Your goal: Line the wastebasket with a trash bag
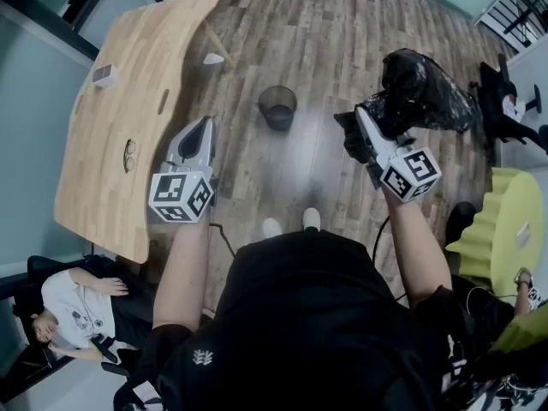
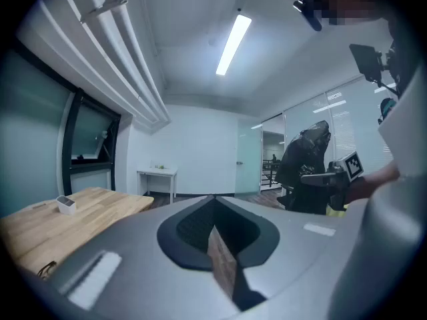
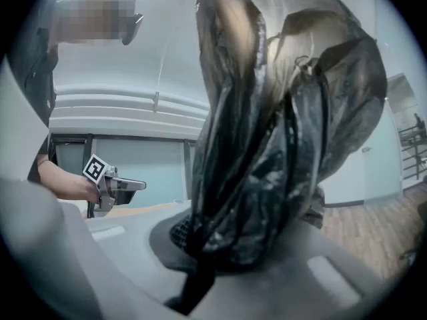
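The right gripper (image 1: 358, 125) pinched the trash bag (image 1: 424, 88) — the wastebasket (image 1: 277, 106) stood ahead, between it and the closed, empty left gripper (image 1: 205, 125).

Wood-plank floor (image 1: 342, 24), dark wastebasket (image 1: 277, 107) standing on it, wooden table (image 1: 137, 84) bearing small box (image 1: 104, 74)

We see a grey-brown wood-plank floor (image 1: 342, 24) under the pale wooden desk (image 1: 128, 84). Beyond that desk, a small white desk (image 2: 157, 174) stands against the white wall (image 2: 200, 145), with a long ceiling strip light (image 2: 233, 35) overhead.
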Demonstrator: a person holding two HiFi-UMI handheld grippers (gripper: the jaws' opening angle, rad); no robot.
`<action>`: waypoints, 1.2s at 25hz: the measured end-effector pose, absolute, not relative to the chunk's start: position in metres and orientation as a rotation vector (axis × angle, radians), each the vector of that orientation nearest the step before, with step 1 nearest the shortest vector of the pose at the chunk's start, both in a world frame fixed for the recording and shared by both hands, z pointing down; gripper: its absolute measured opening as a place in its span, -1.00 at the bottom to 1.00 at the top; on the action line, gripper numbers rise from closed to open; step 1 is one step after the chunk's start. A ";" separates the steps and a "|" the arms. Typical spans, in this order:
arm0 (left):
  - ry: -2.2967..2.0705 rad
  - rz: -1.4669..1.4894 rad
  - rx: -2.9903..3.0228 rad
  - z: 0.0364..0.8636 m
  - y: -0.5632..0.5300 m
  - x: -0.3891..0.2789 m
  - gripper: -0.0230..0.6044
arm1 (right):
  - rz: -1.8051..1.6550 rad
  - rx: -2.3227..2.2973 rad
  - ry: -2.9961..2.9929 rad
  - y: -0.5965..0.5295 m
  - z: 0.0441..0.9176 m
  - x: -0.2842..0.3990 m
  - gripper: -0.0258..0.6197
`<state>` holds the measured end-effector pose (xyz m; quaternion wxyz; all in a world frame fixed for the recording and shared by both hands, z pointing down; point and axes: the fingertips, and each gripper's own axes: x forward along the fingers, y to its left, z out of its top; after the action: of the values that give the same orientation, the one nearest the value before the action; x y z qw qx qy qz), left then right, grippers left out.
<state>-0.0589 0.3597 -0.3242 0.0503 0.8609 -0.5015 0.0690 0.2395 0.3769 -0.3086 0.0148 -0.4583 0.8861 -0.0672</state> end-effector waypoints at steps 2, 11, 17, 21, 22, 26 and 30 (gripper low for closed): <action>-1.527 0.214 2.622 -0.323 0.359 -0.056 -0.90 | -0.203 -1.425 2.759 0.376 -0.307 0.242 -0.92; -1.556 0.227 2.597 -0.313 0.348 -0.049 -0.90 | -0.219 -1.413 2.759 0.365 -0.294 0.254 -0.92; -1.616 0.250 2.562 -0.305 0.344 -0.042 -0.90 | -0.184 -1.339 2.795 0.350 -0.291 0.264 -0.92; -1.661 0.260 2.537 -0.301 0.345 -0.036 -0.90 | -0.184 -1.313 2.816 0.340 -0.278 0.272 -0.92; -1.667 0.264 2.530 -0.301 0.342 -0.036 -0.90 | -0.193 -1.312 2.818 0.335 -0.277 0.272 -0.92; -1.666 0.284 2.532 -0.303 0.318 -0.045 -0.90 | -0.198 -1.315 2.833 0.309 -0.276 0.264 -0.92; -1.642 0.264 2.549 -0.297 0.277 -0.061 -0.90 | -0.207 -1.353 2.828 0.274 -0.271 0.250 -0.92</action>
<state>-0.0608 0.2768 -0.2969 0.0488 0.8365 -0.5389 0.0865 0.2500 0.2739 -0.2711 -0.0003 -0.4306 0.9001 -0.0658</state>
